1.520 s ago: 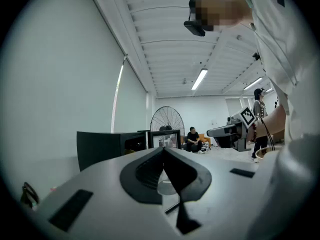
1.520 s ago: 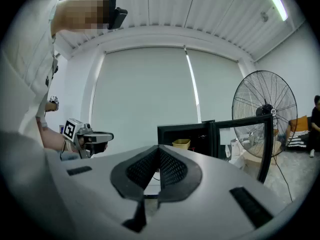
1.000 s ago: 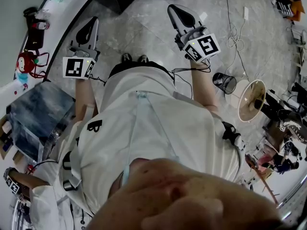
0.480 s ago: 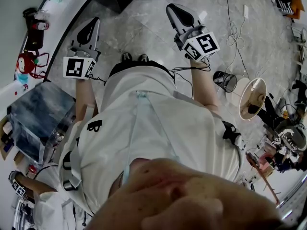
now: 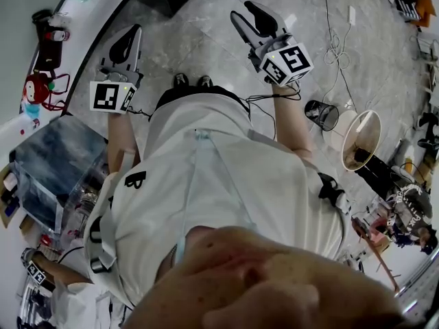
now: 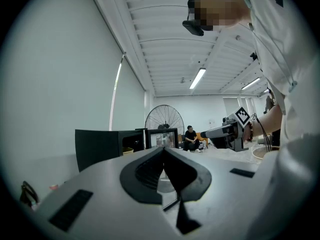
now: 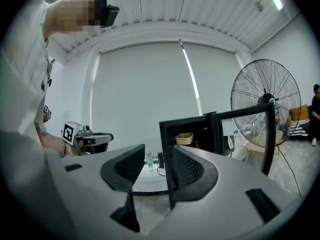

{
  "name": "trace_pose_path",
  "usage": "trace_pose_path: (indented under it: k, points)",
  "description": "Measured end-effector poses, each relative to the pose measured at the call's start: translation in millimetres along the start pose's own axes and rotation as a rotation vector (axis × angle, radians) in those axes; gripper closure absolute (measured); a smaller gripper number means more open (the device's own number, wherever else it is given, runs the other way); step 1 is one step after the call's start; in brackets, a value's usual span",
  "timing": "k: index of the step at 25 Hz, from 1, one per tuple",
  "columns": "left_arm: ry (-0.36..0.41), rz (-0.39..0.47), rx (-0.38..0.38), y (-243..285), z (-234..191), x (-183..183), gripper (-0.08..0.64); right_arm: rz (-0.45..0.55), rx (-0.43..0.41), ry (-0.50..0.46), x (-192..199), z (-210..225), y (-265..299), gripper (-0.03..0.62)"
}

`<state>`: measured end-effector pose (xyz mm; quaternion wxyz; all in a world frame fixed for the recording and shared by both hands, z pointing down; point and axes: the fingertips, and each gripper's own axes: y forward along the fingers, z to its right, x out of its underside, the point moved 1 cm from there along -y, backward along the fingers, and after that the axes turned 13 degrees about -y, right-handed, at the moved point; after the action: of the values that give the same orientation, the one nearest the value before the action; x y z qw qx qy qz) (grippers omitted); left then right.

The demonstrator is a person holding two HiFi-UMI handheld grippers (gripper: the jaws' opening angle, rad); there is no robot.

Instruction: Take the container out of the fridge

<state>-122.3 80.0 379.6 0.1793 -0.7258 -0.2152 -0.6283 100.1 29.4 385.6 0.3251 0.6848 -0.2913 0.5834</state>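
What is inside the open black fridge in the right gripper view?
A yellow container sits high inside the fridge. The lower inside is hidden behind the right gripper, whose jaws have just been opening with nothing between them.

Container (image 7: 184, 138) inside fridge (image 7: 202, 134), fan (image 7: 265, 96) right of it, table (image 7: 150, 179) left.

The person wears a white short-sleeved shirt (image 5: 226, 177) with a black letter-like mark (image 5: 135, 179) on its left sleeve and a pale blue strip (image 5: 199, 149) down the front. Below it are a dark garment (image 5: 199, 96) and dark shoes (image 5: 191, 82). A black headset (image 6: 194, 26) sits on the head.
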Motion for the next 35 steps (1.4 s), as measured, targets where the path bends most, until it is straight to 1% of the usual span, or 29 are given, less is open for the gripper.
trace_pose_path:
  k: [3,9,12,21,32,35]
  points:
    - [-0.003,-0.004,0.005,-1.1,1.7,0.4,0.551,-0.006,-0.003,0.007,0.5,-1.8,-0.6,0.386]
    - [-0.009,-0.006,0.009,1.1,0.3,2.2,0.551,-0.018,-0.051,0.021,4.5,-6.7,3.3,0.322]
    - [-0.009,-0.004,0.011,1.6,-0.5,0.6,0.551,-0.018,-0.056,0.022,3.4,-8.2,4.3,0.304]
    - [-0.020,-0.003,0.029,1.4,-1.3,-0.3,0.551,-0.032,-0.048,0.003,1.9,-6.4,5.5,0.287]
    - [-0.023,-0.001,0.022,2.2,-2.9,2.5,0.551,-0.033,-0.052,0.004,4.1,-6.5,4.5,0.287]
    - [-0.020,0.006,0.012,6.0,3.2,0.9,0.551,-0.034,-0.055,0.001,4.6,-2.0,-3.8,0.287]
